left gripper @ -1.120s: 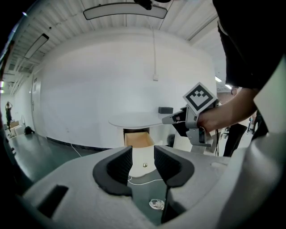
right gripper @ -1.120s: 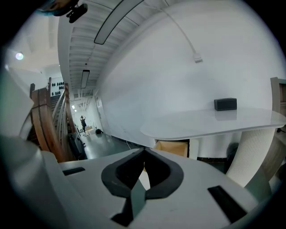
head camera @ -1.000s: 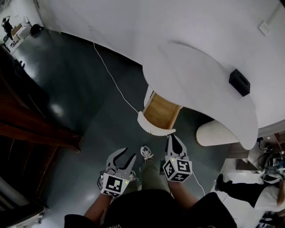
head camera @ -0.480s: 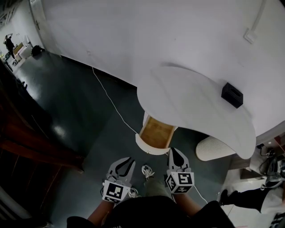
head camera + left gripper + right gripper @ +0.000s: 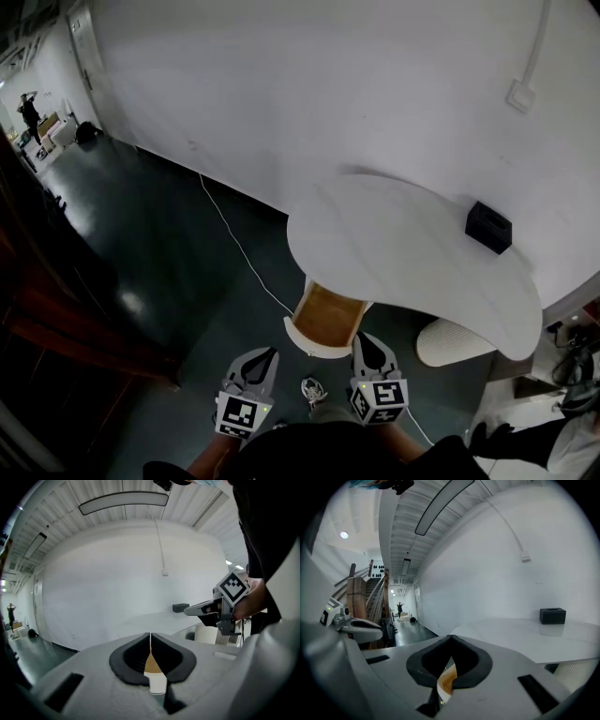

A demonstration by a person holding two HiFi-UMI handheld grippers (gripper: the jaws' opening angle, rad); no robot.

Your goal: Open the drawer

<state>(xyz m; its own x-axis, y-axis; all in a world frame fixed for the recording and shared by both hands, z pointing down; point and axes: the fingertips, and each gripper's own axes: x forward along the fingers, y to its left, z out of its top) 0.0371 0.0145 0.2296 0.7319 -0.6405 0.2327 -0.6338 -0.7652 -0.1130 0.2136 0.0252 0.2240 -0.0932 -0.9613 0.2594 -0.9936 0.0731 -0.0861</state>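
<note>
The drawer (image 5: 324, 319) is pulled out from under the near edge of a white, rounded table (image 5: 394, 253). Its pale wooden floor is bare and its curved white front faces the person. It sits below and just ahead of both tools, touching neither.

The left gripper (image 5: 266, 357) is held in front of the person's body, to the left of the drawer front. Its jaws are drawn together with the tips meeting and nothing between them. The right gripper (image 5: 368, 340) is beside it, nearer the drawer's right corner, and is likewise clenched and empty. Each gripper's own view shows a sliver of the drawer's wood and white front through the narrow gap below the closed tips.

A small black box (image 5: 489, 228) rests on the tabletop near the white wall. A ribbed white bin (image 5: 454, 340) stands under the table's right end. A thin white cable (image 5: 239, 248) trails across the dark, glossy floor (image 5: 141, 225) towards the drawer. A shoe (image 5: 313, 389) shows between the grippers.
</note>
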